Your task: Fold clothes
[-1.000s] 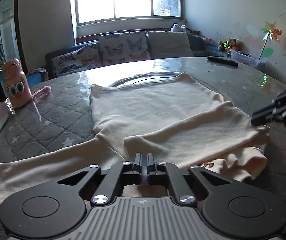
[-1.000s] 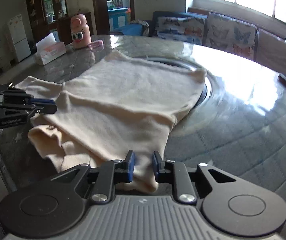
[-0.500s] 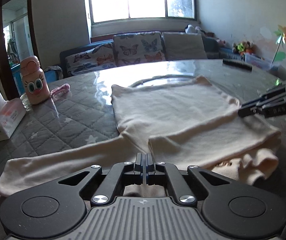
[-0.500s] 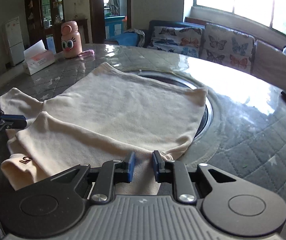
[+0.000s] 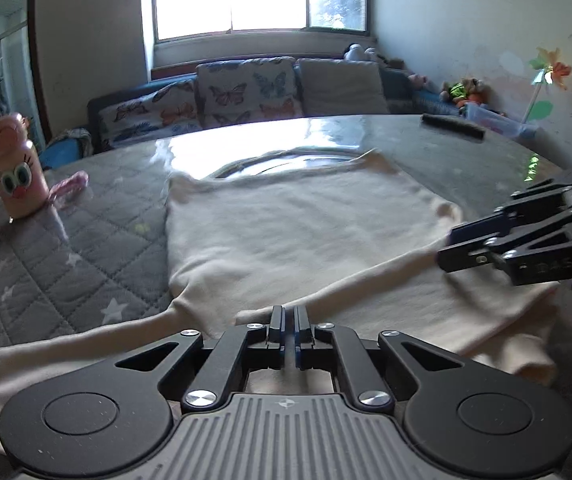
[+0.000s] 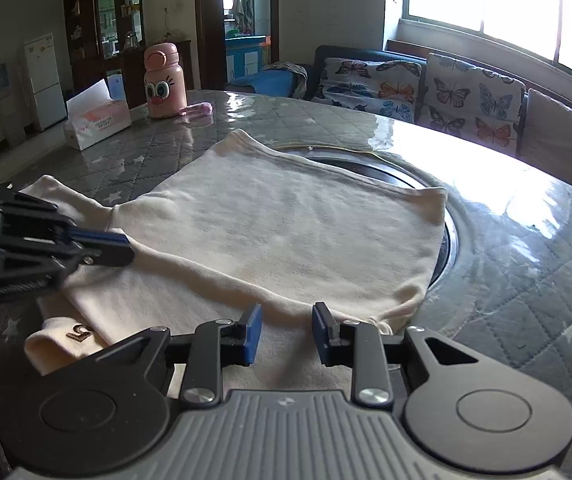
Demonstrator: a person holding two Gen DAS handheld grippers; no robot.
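So the cream top [image 6: 286,232] is lying spread out on the quilted grey tabletop [image 6: 545,280], body flat, with its far hem reaching over a round dark inset in the middle. One sleeve is folded across the near part of the body, and another sleeve [image 5: 66,344] trails off toward the left in the left wrist view.

The left gripper [image 5: 289,326] has its fingers pressed together with barely a slit between them, right at the near edge of the folded sleeve. Whether there's cloth actually pinched in there, I can't tell, it's hidden by the fingers. The right gripper [image 6: 286,334] has its fingers apart and opening, blue pads clear of the fabric, with the shirt's near edge lying below the gap.

Off to the side there's a pink cartoon-face bottle [image 6: 164,80] next to a tissue box [image 6: 98,122]. A dark remote-looking thing [image 5: 451,125] sits on the far side of the tabletop, and a sofa with butterfly cushions [image 6: 469,104] runs under the window.
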